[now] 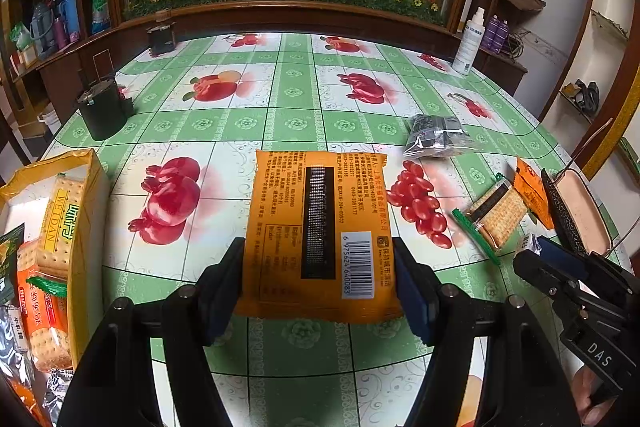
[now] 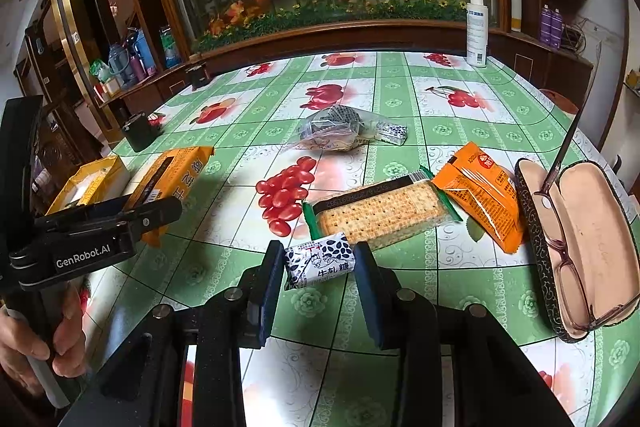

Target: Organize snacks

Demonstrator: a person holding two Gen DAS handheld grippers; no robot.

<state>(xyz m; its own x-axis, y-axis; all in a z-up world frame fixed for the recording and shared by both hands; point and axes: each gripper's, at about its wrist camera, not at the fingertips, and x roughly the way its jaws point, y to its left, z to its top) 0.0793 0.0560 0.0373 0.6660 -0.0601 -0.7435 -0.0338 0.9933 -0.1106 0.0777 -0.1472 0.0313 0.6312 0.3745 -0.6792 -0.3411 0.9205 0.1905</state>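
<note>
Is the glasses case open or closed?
Open. The glasses case lies on the table with its lid swung back, so its pinkish lining shows, and the glasses sit partly inside it.

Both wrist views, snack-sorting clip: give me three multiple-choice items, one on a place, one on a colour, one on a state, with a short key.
1. Where does the yellow box of snacks sit in the left wrist view?
A. at the left edge of the table
B. beside the spray bottle
C. inside the glasses case

2. What colour is the packet between the left gripper's fingers?
A. blue
B. orange
C. white

3. How is the right gripper?
A. wide open over bare cloth
B. out of view
C. shut on the small wrapped candy

Key: A, the open box stands at the left edge, far from the spray bottle and the glasses case. B, the wrapper is orange with a barcode. C, both pads press the candy's ends.
</note>
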